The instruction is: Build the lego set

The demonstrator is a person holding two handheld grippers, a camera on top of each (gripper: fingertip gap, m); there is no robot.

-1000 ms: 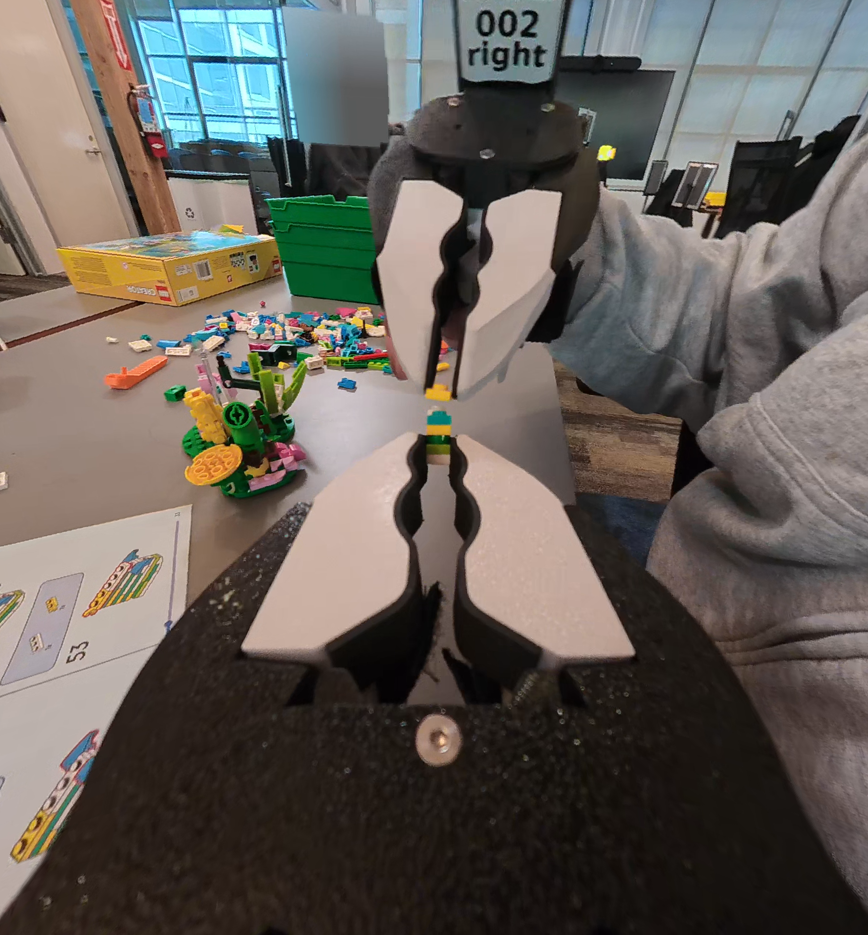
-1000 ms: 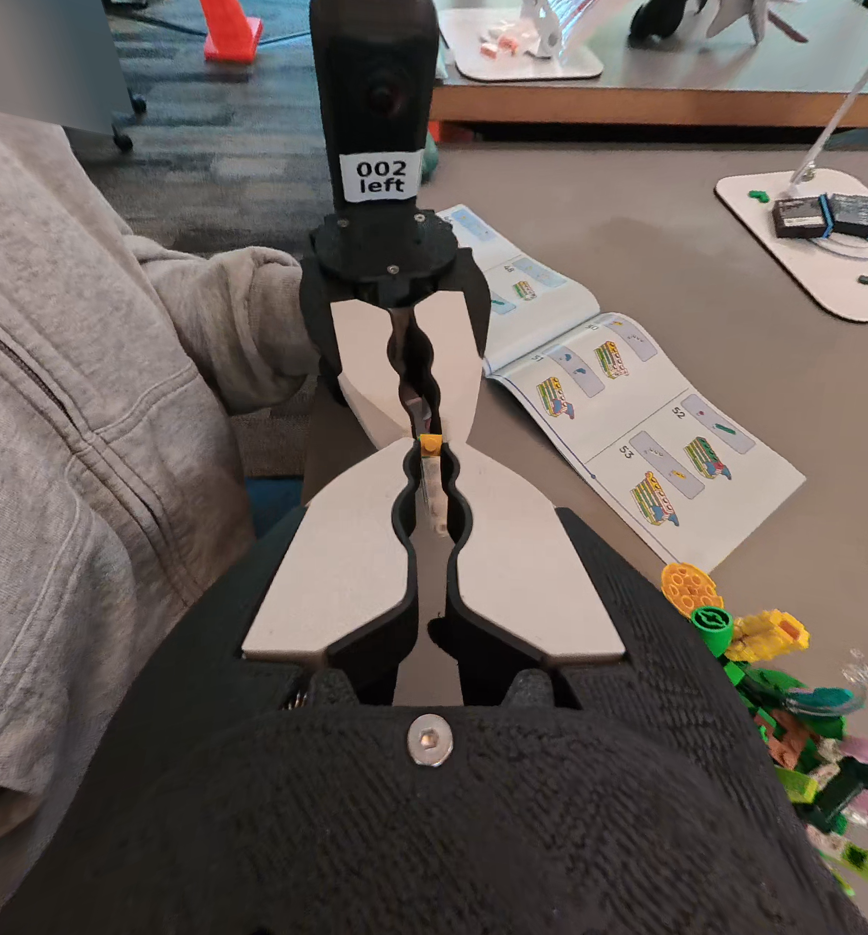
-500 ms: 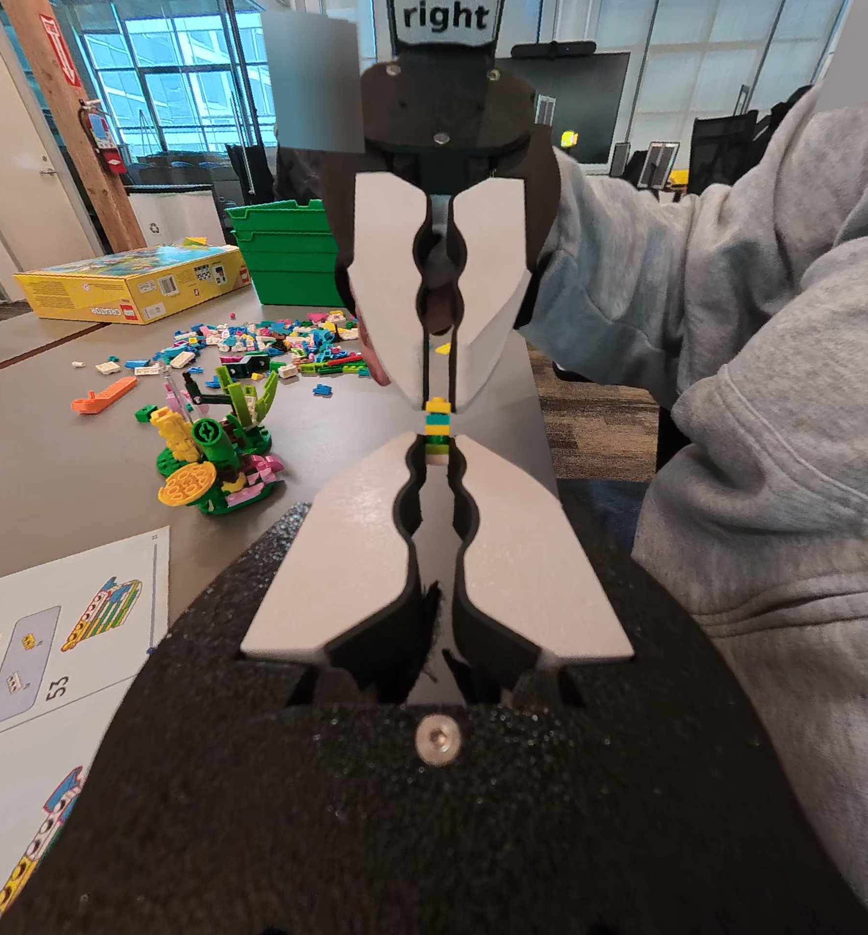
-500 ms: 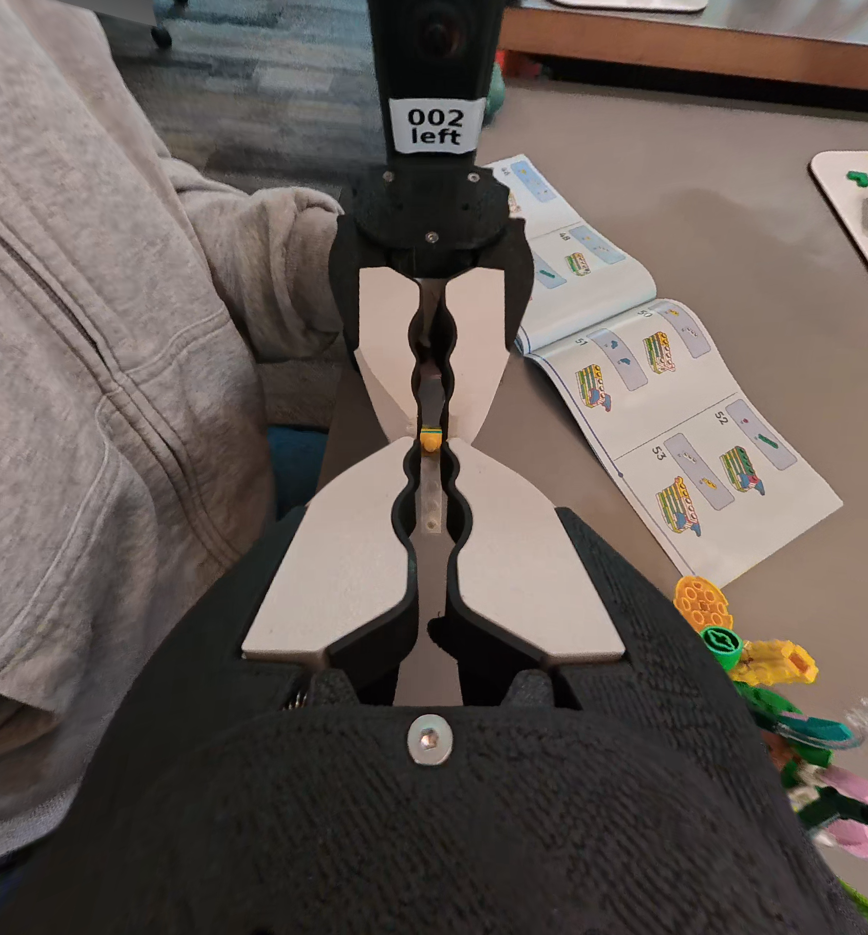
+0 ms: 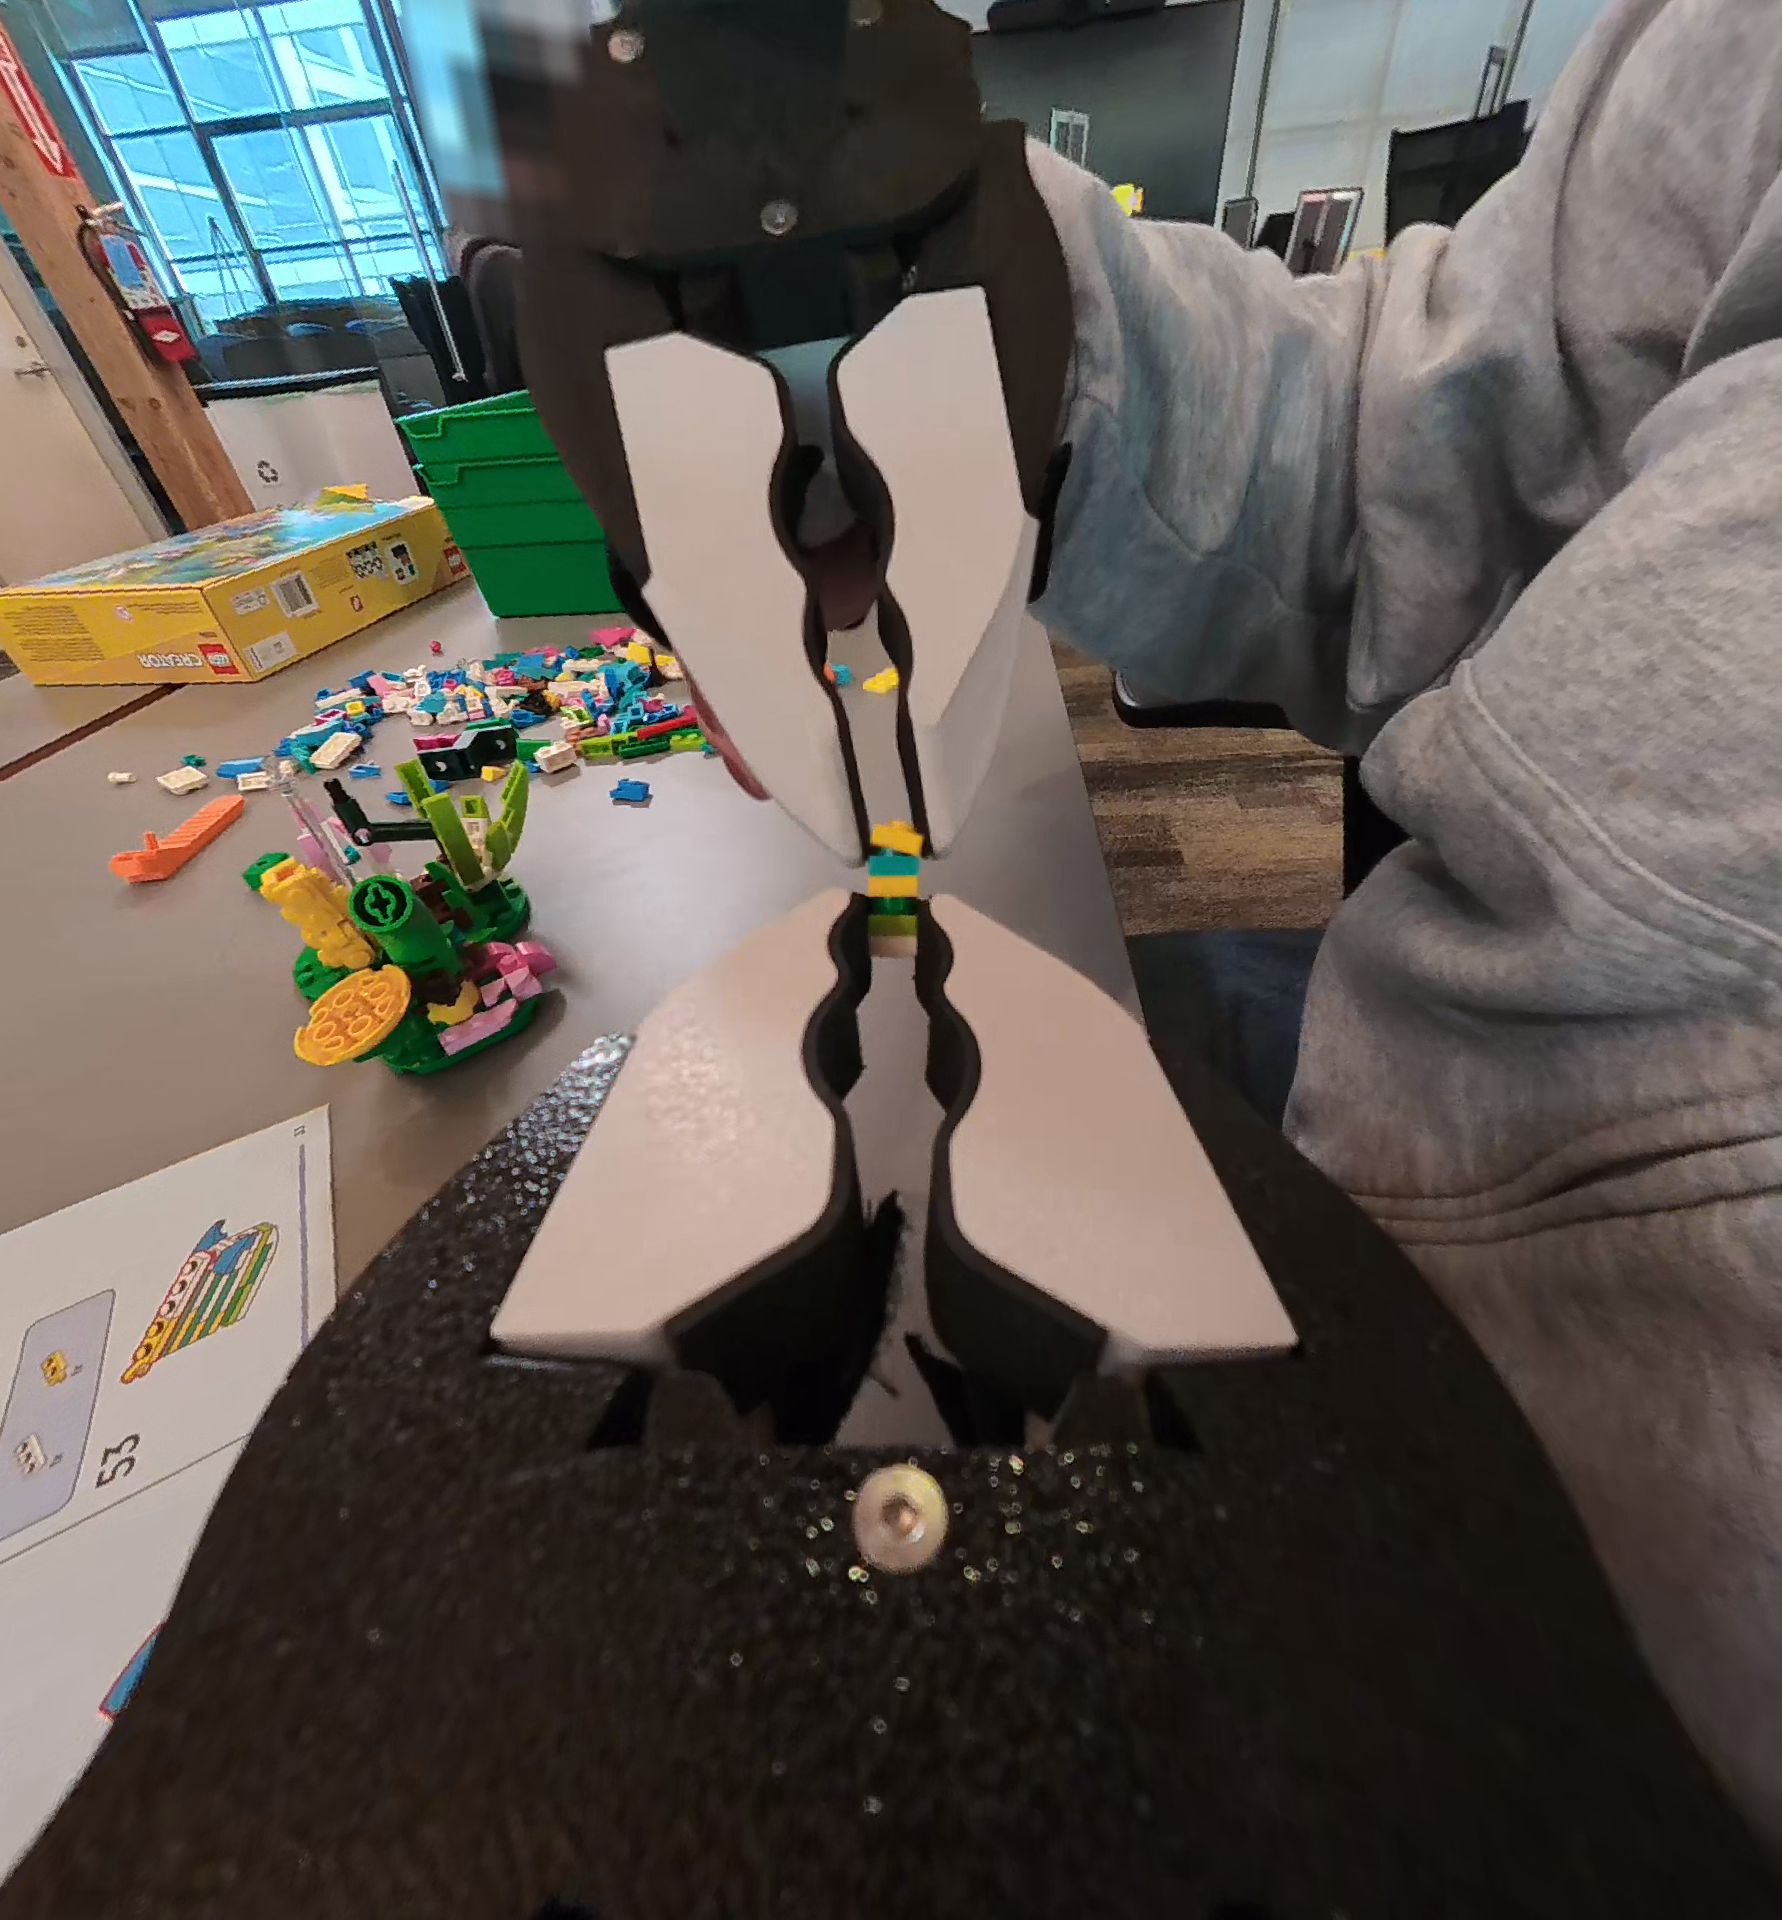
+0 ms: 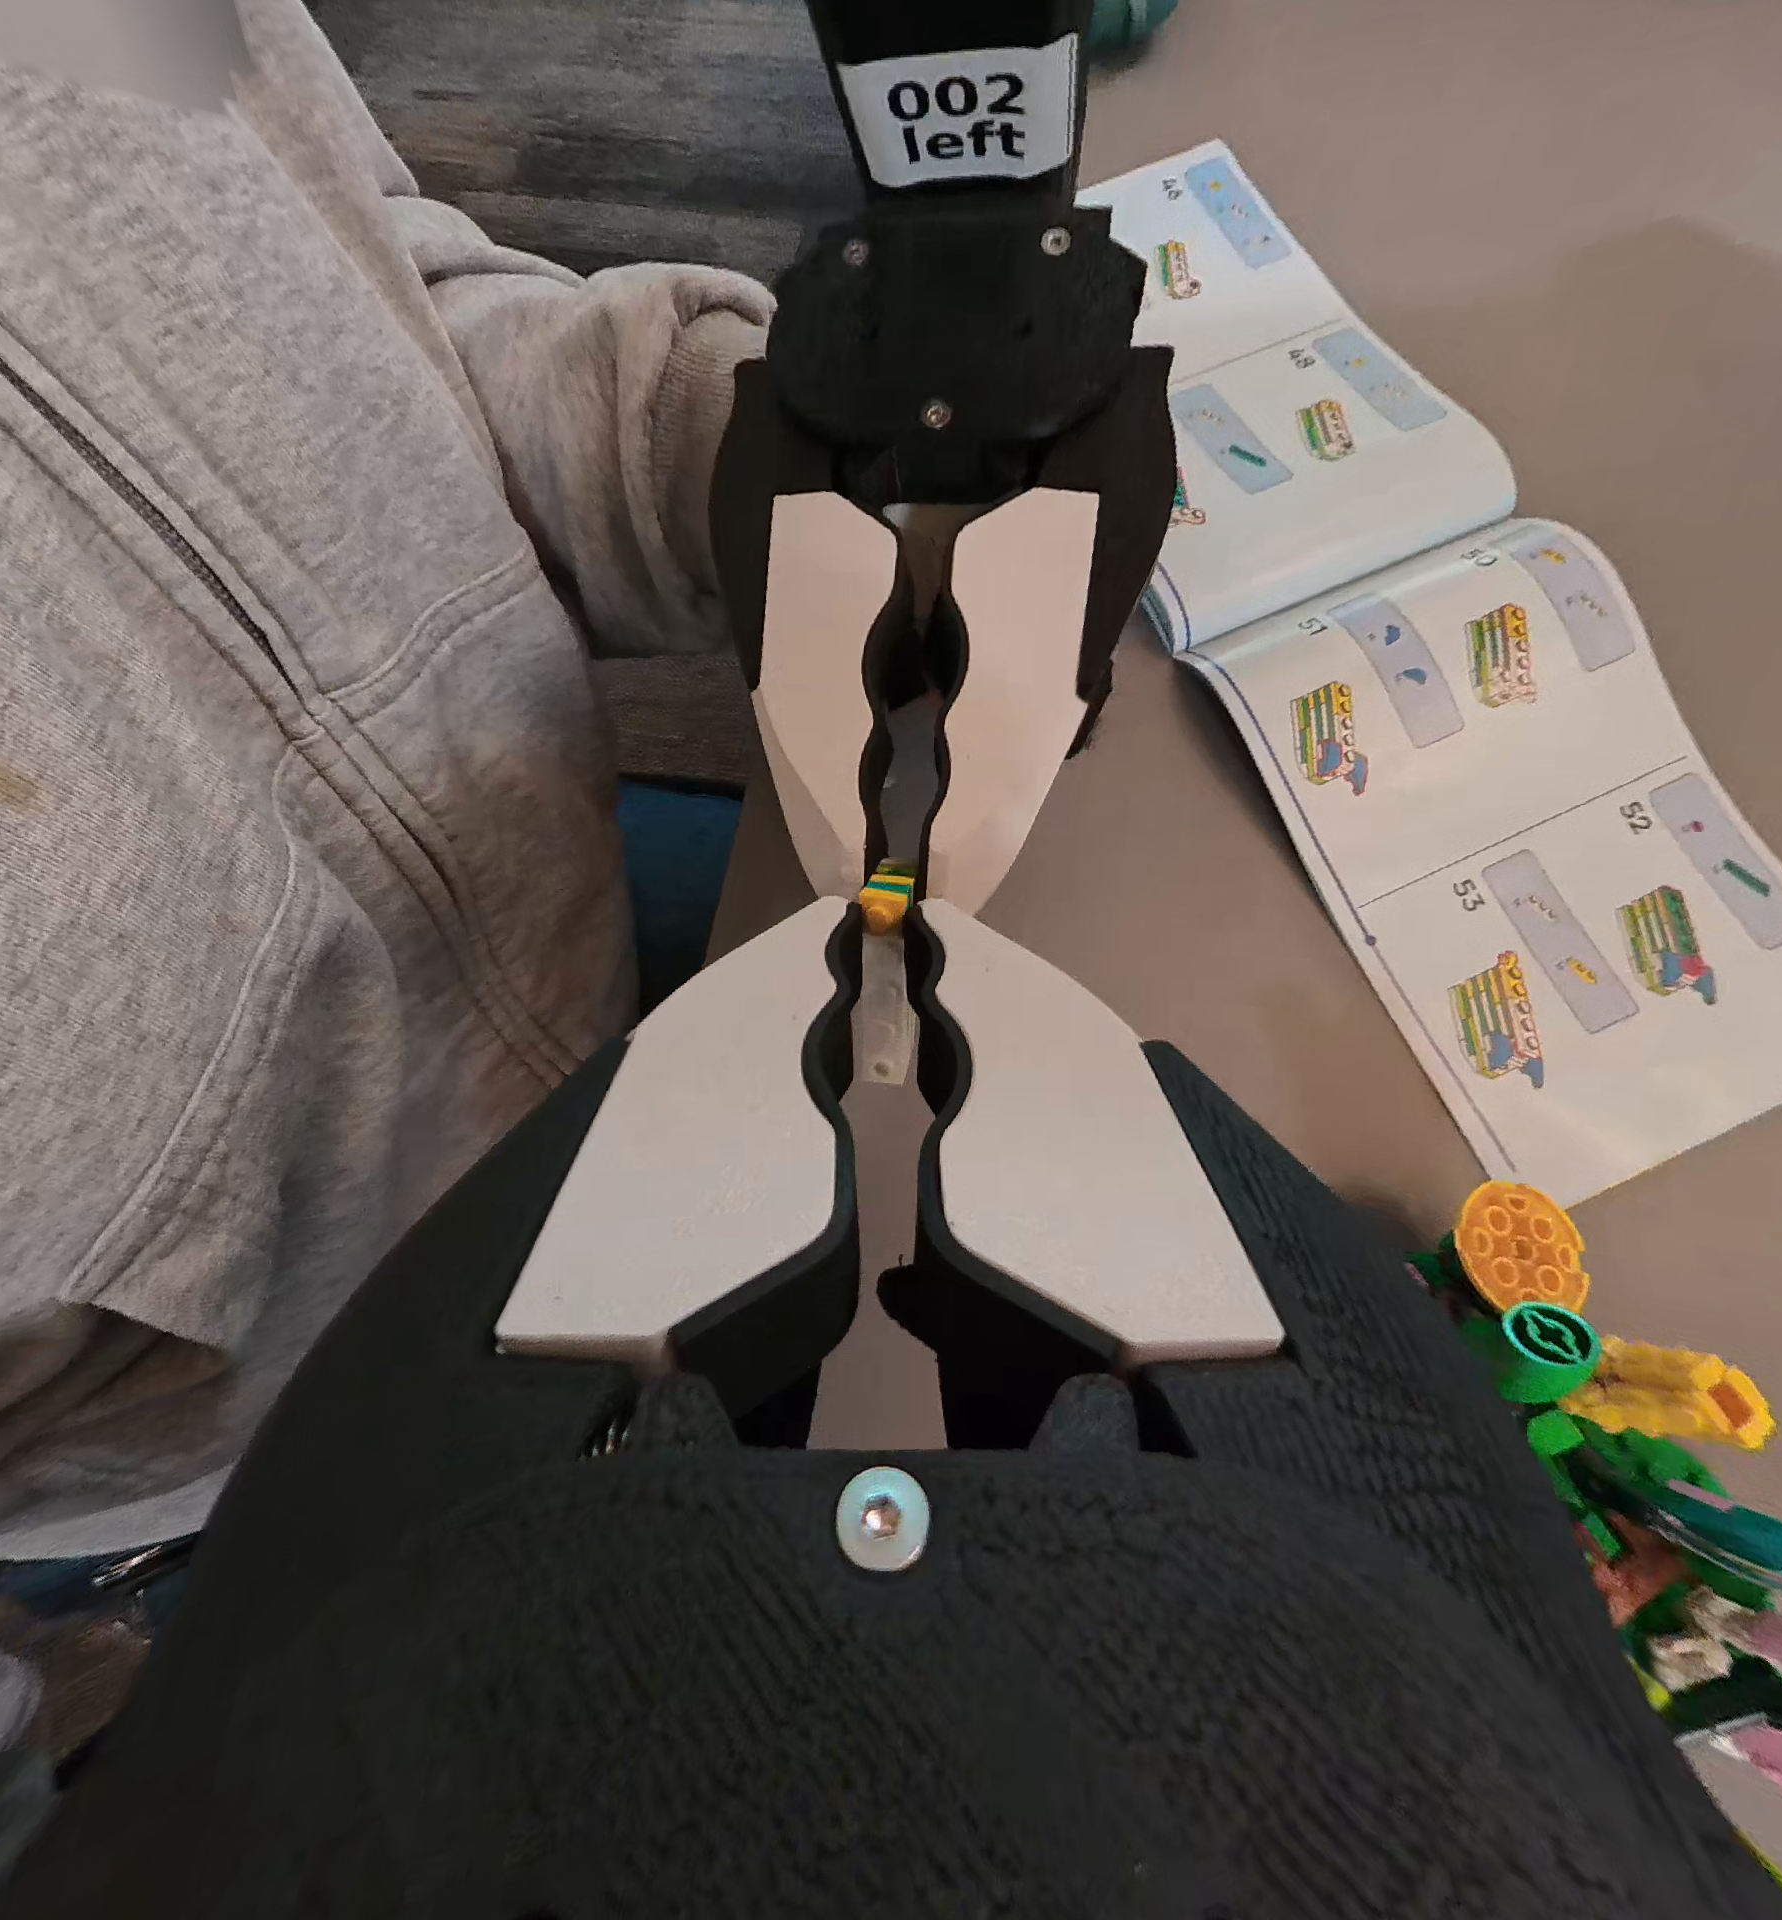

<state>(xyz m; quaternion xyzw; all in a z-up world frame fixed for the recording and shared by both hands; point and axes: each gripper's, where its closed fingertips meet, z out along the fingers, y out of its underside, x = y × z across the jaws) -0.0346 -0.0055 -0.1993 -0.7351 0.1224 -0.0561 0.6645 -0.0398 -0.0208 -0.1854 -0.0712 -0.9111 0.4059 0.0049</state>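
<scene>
I have both grippers nose to nose above the near edge of the grey table (image 5: 575, 894). My left gripper (image 5: 892, 925) is clamped on a small stack of toy-brick plates (image 5: 892, 899), striped yellow, teal, yellow and green with a pale layer at the bottom; its fingertips (image 5: 944, 920) press the lower layers from both sides. My right gripper (image 6: 885, 920) is closed on a long translucent whitish brick strip (image 6: 889, 1013) that lies back between its fingers, and a small yellow piece (image 6: 882, 912) at its tips meets the striped stack head-on. From the left wrist view the right gripper's tips sit just at the top yellow layer of the stack; I cannot tell whether the yellow piece is seated or only touching. As I judge it, the stack is very light, rigid and smooth-sided, so it will tend to twist or pop out if squeezed off-centre; the layers are held only by their studs and could separate under a sideways pull. I would take hold on the flat side faces, low and square, never on the studs. On the table well to the left stand a green plant-and-flower brick model (image 5: 399, 966), a scatter of loose bricks (image 5: 513, 696), an orange brick separator (image 5: 175, 836), a yellow set box (image 5: 222, 603), green bins (image 5: 513, 509) and an open instruction booklet (image 6: 1469, 790).
</scene>
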